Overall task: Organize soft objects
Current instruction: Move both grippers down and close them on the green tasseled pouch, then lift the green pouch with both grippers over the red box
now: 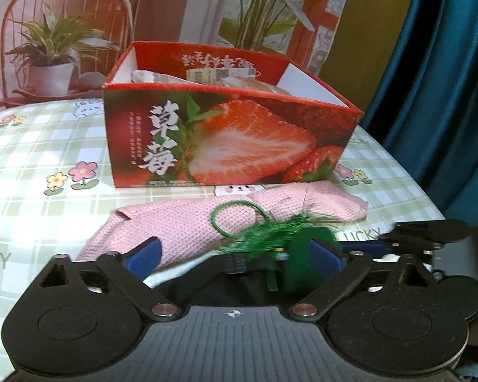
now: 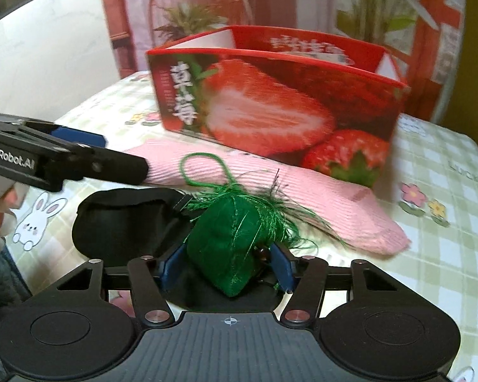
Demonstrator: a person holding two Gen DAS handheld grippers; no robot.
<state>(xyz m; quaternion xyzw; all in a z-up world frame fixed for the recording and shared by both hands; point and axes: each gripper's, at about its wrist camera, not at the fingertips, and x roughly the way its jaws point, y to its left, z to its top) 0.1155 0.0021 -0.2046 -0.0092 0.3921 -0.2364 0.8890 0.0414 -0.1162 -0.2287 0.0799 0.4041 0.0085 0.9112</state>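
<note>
A green stuffed sachet (image 2: 235,248) with tassel threads and a cord loop sits between my right gripper's (image 2: 226,267) blue pads, which are shut on it. It also shows in the left wrist view (image 1: 299,251), at the right fingertip of my left gripper (image 1: 235,254), which is open and empty. A pink knitted cloth (image 1: 188,222) lies on the table in front of the strawberry box (image 1: 226,140); it also shows in the right wrist view (image 2: 328,197). A black soft item (image 2: 124,222) lies under the right gripper's left side.
The red strawberry box (image 2: 271,105) is open on top with wrapped items inside. The checked tablecloth (image 1: 47,159) covers the table. A blue curtain (image 1: 446,63) hangs at the right. My left gripper's arm (image 2: 63,159) reaches in from the left in the right wrist view.
</note>
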